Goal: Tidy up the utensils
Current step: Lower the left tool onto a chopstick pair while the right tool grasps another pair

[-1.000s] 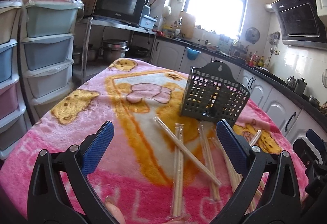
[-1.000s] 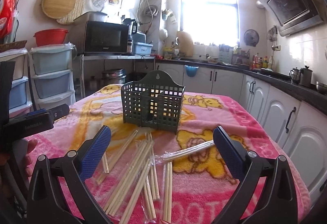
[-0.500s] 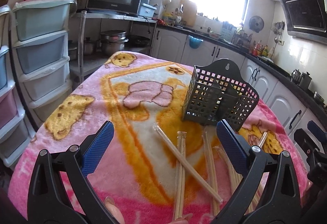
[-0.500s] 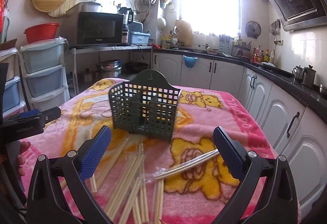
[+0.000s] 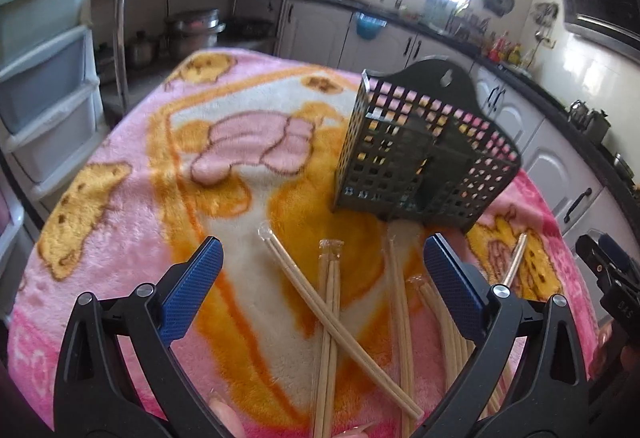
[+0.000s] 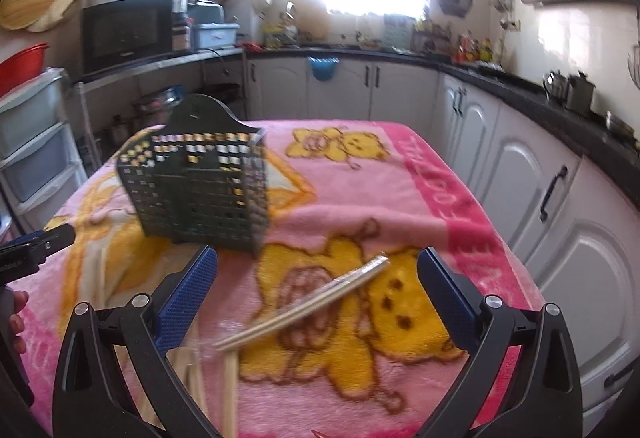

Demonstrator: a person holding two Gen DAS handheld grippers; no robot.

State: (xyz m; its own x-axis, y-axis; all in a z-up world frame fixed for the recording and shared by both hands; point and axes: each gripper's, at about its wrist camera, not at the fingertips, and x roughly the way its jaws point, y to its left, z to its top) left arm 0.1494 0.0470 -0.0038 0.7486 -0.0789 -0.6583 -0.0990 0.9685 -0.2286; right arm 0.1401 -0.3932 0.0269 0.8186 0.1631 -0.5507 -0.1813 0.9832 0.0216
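Chopsticks (image 5: 332, 302) in clear wrappers are lying loose on the pink blanket (image 5: 132, 198) just in front of the dark basket (image 5: 420, 158) — none inside yet, so sorting is barely starting. Left gripper (image 5: 320, 278) and right gripper (image 6: 316, 278) are gaping wide, holding nothing.

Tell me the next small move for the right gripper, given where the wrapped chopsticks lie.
Probably lower the right gripper onto the wrapped pair of chopsticks lying slantwise between its open fingers, then close. Nothing is held yet, this pair lies apart from the pile, and the basket stands empty just beyond.
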